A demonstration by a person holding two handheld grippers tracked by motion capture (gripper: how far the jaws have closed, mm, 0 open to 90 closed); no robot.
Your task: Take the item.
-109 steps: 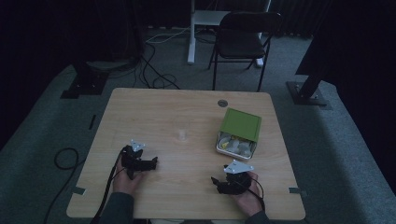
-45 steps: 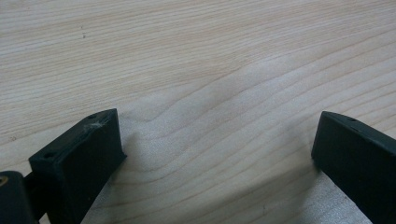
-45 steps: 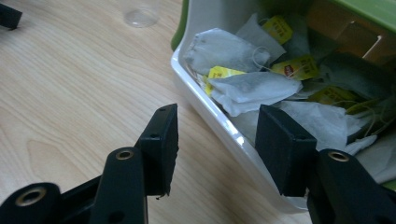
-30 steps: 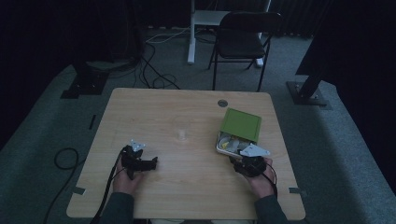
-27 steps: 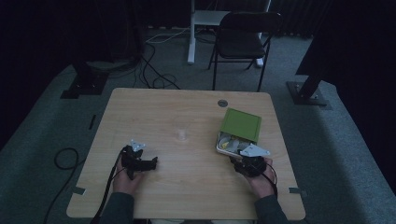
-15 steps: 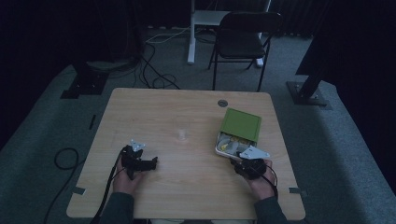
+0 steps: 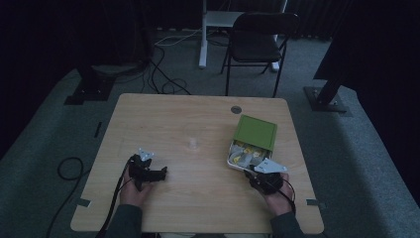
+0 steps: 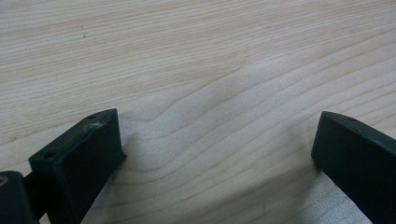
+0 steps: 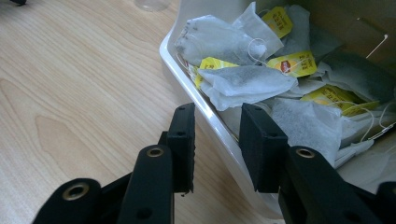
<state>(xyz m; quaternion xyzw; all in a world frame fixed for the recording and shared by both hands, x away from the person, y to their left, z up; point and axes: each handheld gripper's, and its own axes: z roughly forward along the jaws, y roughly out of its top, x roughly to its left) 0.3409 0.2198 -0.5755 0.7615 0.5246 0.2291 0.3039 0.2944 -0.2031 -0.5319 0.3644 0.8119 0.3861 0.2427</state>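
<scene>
We see the white plastic tray of tea bags (image 7: 233, 159) lying on the right half of the pale wooden table (image 7: 198, 119), with its flat green lid (image 7: 255, 132) slid back so that it covers the far part and leaves the near end open. The tray's long axis runs from the person's side away towards the far edge of the table, tilted a little to the right; its open end points back towards the person.

Taking the tray as our landmark, the right gripper (image 7: 261, 171) sits at its near end, touching or all but touching the rim there. In the right gripper view, that right gripper (image 9: 217, 135) straddles the tray's white side wall (image 9: 205, 109): one black jaw stands outside over the wood, the other inside over the paper tea bags (image 9: 247, 81) with their yellow tags. Its jaws have just been closing and now stand narrowly apart with the wall between them; we cannot tell whether the pads already press on it.

The left gripper (image 7: 148, 171) lies well apart from the tray, out on the left half of the table, its jaws towards the tray. In its own view the left gripper (image 8: 215, 149) has its jaws spread wide over bare wood, with nothing between them. A small clear object (image 7: 192, 144) stands on the table to the left of the tray.
</scene>
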